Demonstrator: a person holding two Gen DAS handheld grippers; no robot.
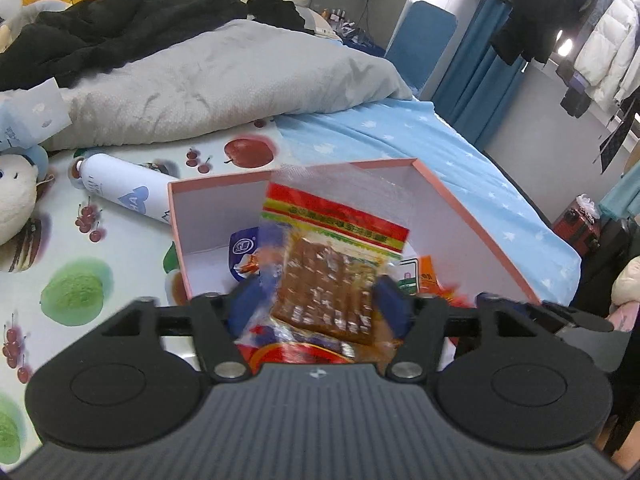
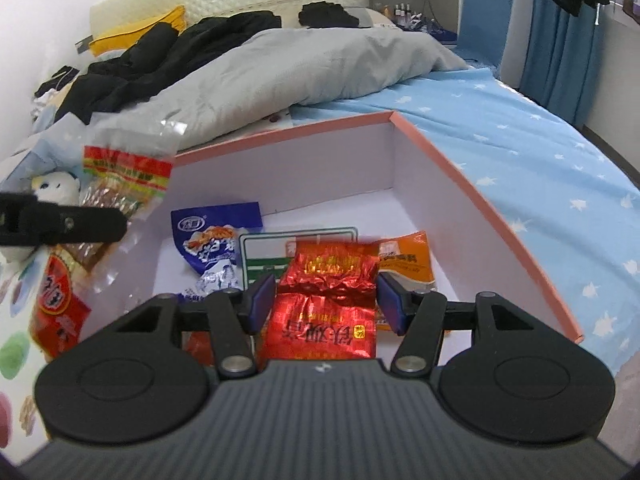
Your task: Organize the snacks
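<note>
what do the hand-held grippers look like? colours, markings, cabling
Left hand-held gripper and right hand-held gripper match: grey ribbed body with small white logo, black linkage arms with silver pivot pins, round black discs either side, blue finger pads. No cables or sleeves visible.

Bed (image 2: 520,152): pink box (image 2: 480,208), grey duvet (image 2: 320,76).

One pink box (image 2: 480,200) holds three snack packets: one blue (image 2: 216,236), one green-and-white (image 2: 272,256), one orange (image 2: 408,260). Two hand-held grippers (image 1: 320,300) (image 2: 326,300) each carry one packet. One white bottle (image 1: 124,192) lies nearby.
</note>
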